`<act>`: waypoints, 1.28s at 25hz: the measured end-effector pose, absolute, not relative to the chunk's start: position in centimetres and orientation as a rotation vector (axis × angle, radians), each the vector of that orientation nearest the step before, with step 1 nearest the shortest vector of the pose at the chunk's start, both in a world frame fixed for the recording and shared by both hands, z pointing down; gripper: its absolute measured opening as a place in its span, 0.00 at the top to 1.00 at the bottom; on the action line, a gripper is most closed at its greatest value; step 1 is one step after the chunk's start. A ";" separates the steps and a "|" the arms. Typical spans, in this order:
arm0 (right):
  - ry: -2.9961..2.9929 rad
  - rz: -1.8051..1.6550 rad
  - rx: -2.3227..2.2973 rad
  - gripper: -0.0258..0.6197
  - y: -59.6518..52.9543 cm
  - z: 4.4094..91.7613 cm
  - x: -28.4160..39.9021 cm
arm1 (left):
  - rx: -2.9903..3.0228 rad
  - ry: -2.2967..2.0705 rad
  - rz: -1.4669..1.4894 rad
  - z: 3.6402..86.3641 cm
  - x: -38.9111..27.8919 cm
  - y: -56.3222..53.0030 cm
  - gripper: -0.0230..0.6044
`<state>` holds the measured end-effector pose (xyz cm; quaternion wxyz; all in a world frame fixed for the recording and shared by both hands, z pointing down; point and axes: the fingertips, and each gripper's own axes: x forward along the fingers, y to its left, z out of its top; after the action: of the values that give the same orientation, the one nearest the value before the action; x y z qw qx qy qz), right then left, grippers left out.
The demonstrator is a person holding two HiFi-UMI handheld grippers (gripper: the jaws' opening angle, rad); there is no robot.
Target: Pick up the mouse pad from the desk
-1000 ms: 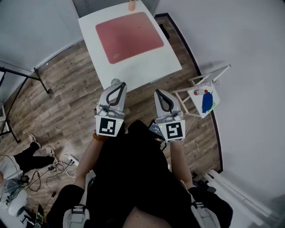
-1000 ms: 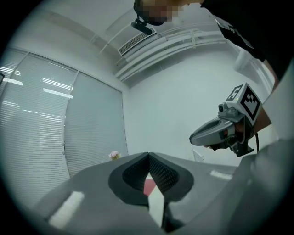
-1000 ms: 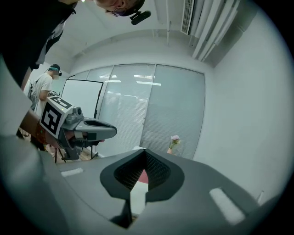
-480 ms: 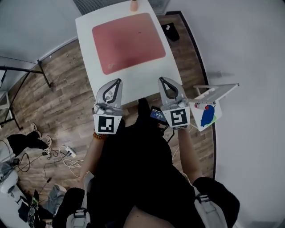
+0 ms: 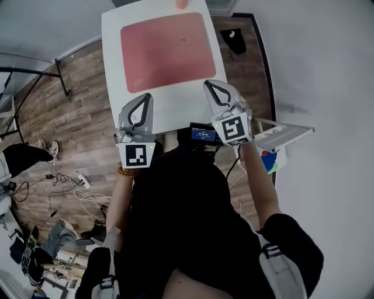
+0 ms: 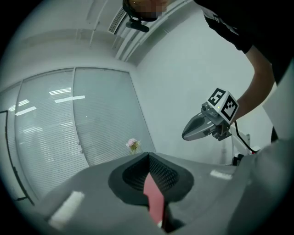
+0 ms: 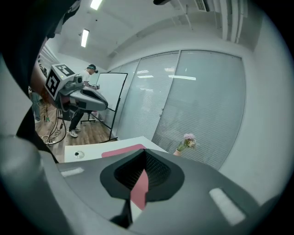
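The left gripper (image 5: 148, 96) and right gripper (image 5: 206, 83), jaws closed on nothing, have been carried forward over the near edge of the tabletop (image 5: 111, 64), so the mouse pad (image 5: 168, 51), flat across its middle, is judged within reach.

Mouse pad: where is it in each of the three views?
Head view: mouse pad at top centre, on the desk.
Left gripper view: only a red sliver low centre, seen through the left tool.
Right gripper view: red strip left of centre.
Shared landmark: the flower vase behind it.
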<state>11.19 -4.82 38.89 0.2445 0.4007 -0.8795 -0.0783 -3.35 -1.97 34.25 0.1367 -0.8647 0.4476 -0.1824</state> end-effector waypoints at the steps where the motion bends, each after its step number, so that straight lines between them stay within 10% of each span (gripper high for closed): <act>1: -2.408 -0.217 1.060 0.92 -5.2 39.4 11.1 | -2.488 1.322 -0.540 34.5 -3.6 -2.2 0.96; 32: -2.189 -0.423 0.525 0.87 -9.4 52.7 8.8 | -2.511 1.046 -1.071 51.7 -3.3 -8.2 0.83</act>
<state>8.78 -9.42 52.66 0.4129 0.2088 -0.8705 -0.1681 -3.29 -8.18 51.73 0.1088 -0.8538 0.3556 -0.3643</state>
